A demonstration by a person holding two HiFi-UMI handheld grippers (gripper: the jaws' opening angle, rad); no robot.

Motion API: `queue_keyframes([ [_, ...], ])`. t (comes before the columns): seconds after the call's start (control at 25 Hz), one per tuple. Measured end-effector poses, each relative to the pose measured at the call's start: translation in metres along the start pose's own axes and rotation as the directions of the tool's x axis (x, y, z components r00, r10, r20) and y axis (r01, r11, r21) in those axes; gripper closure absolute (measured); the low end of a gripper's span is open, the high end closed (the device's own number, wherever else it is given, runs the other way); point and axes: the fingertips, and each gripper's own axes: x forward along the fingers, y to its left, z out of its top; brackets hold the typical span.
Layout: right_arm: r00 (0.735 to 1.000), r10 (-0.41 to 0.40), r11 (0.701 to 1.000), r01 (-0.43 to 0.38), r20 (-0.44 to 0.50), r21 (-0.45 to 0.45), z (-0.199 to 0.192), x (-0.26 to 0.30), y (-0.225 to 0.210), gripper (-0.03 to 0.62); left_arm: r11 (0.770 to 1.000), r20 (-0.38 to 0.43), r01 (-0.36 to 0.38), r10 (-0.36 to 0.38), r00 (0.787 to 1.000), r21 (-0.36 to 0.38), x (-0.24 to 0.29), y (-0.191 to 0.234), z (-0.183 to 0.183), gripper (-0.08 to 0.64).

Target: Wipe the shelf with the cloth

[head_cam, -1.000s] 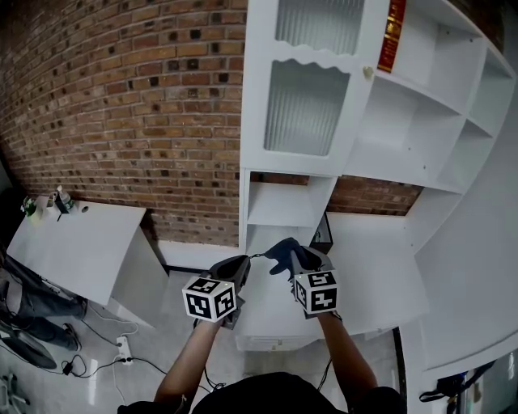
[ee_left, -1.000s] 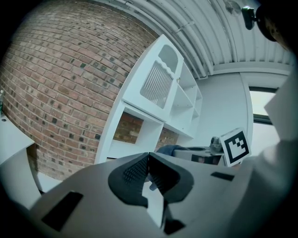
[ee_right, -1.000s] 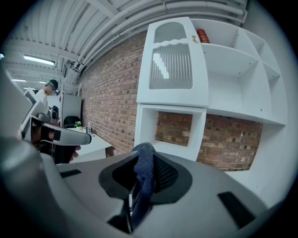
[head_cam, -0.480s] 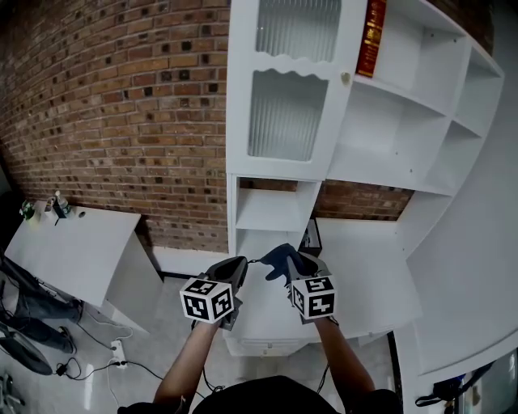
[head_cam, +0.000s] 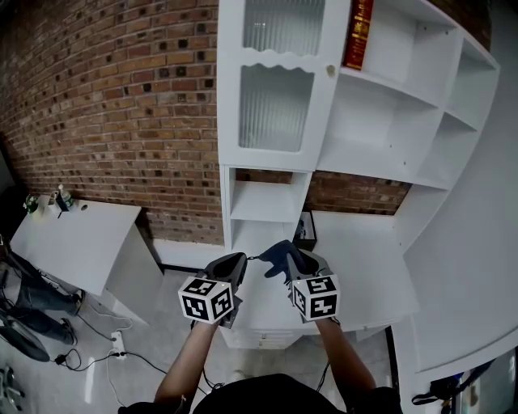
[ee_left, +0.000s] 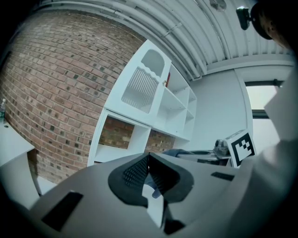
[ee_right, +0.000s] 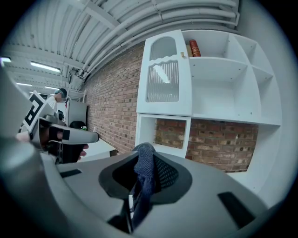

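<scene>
A tall white shelf unit [head_cam: 268,201] stands against the brick wall, with open cubbies low down and a ribbed door above. My right gripper [head_cam: 281,255] is held in front of its lowest cubby, shut on a dark blue cloth [head_cam: 273,251]. In the right gripper view the cloth [ee_right: 145,171] bulges out between the jaws of that gripper [ee_right: 142,154]. My left gripper [head_cam: 235,262] hangs just left of it, shut with nothing in it. The left gripper view shows its jaws meeting at the tip of the left gripper [ee_left: 148,159], and the cloth [ee_left: 178,152] beside it.
A red book [head_cam: 358,23] stands on the top open shelf. A white counter [head_cam: 356,251] runs right of the unit under more open shelves [head_cam: 405,105]. A white table [head_cam: 73,238] with small items is at the left. Cables lie on the floor [head_cam: 97,360].
The shelf unit has slid left in the head view as the head turned. Both grippers keep nearly the same stance, the cloth still held in the right one.
</scene>
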Motion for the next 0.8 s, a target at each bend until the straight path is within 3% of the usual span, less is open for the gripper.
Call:
queue_keyframes([
  [0.28, 0.999, 0.014, 1.0, -0.014, 0.045, -0.006, 0.012, -0.029, 0.001, 0.523, 1.0, 0.023, -0.002, 0.001, 1.0, 0.018, -0.014, -0.024, 0.006, 0.543],
  [0.8, 0.998, 0.017, 1.0, -0.018, 0.061, 0.023, -0.006, -0.073, 0.002, 0.523, 0.999, 0.036, -0.026, 0.025, 0.999, 0.032, -0.039, -0.059, -0.008, 0.543],
])
